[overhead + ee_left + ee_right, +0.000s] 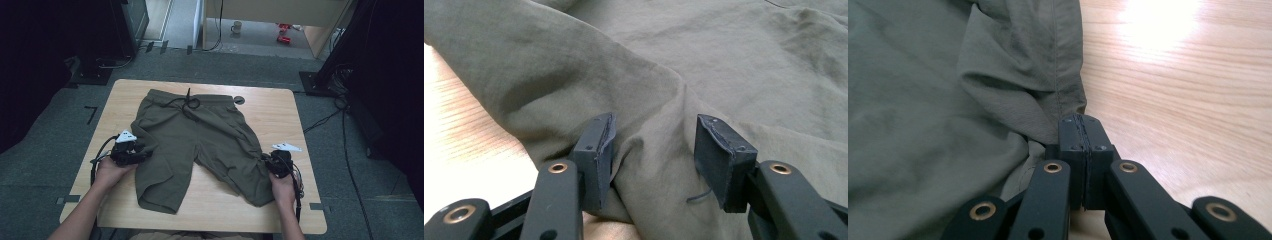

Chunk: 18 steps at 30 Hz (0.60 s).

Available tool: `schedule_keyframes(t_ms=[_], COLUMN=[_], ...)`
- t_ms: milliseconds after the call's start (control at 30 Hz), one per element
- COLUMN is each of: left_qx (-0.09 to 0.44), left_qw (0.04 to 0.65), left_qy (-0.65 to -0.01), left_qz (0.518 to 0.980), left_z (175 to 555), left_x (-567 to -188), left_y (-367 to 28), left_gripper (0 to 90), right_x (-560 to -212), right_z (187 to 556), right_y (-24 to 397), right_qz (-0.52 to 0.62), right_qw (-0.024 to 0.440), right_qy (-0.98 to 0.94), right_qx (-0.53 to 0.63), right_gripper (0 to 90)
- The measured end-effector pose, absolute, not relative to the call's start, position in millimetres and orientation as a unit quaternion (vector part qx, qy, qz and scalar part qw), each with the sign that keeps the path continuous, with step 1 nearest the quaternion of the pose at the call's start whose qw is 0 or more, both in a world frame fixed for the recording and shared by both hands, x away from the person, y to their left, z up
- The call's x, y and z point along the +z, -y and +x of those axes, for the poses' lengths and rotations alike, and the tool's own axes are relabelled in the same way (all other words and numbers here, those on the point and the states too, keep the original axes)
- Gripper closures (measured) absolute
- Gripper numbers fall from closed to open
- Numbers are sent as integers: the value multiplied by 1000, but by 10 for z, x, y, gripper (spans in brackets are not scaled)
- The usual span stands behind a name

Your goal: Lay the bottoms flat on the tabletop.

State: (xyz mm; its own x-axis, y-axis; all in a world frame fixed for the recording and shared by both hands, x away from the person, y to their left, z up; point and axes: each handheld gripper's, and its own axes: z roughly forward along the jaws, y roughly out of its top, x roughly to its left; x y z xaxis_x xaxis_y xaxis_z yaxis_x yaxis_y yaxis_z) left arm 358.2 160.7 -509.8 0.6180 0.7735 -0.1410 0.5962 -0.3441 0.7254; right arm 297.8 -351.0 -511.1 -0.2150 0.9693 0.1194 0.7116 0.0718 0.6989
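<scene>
Olive green shorts [195,135] lie flat on the wooden table [280,115], waistband and black drawstring [187,102] at the far side, legs toward me. My left gripper [131,150] rests at the outer edge of the left leg. In the left gripper view it [654,150] stands open, with a raised fold of the shorts [644,160] between the pads, which do not press on it. My right gripper [277,161] sits at the outer seam of the right leg. Its jaws [1083,135] are shut, and the shorts' hem [1058,95] bunches into wrinkles that run to their tips.
Bare wood [1188,100] lies to the right of the right gripper and near the table's front edge [210,220]. A round cable hole [239,100] sits by the waistband. Cables [325,120] trail over the grey floor to the right of the table.
</scene>
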Motion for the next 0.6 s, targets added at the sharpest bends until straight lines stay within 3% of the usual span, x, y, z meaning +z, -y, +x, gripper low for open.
schedule_keyframes(t_ms=[200,600], left_qx=[112,115], left_qw=[388,424], left_qy=[-421,-395], left_qz=[812,807], left_z=[3577,3334], left_x=[-5094,-4857], left_y=[-1612,-1509], left_gripper=[507,480], right_x=[-5117,-4809], right_z=[2960,2893], right_y=[3633,3503], right_qz=[606,570], right_qw=[210,240], right_qy=[-700,-689], right_qx=[315,377], right_gripper=[887,680])
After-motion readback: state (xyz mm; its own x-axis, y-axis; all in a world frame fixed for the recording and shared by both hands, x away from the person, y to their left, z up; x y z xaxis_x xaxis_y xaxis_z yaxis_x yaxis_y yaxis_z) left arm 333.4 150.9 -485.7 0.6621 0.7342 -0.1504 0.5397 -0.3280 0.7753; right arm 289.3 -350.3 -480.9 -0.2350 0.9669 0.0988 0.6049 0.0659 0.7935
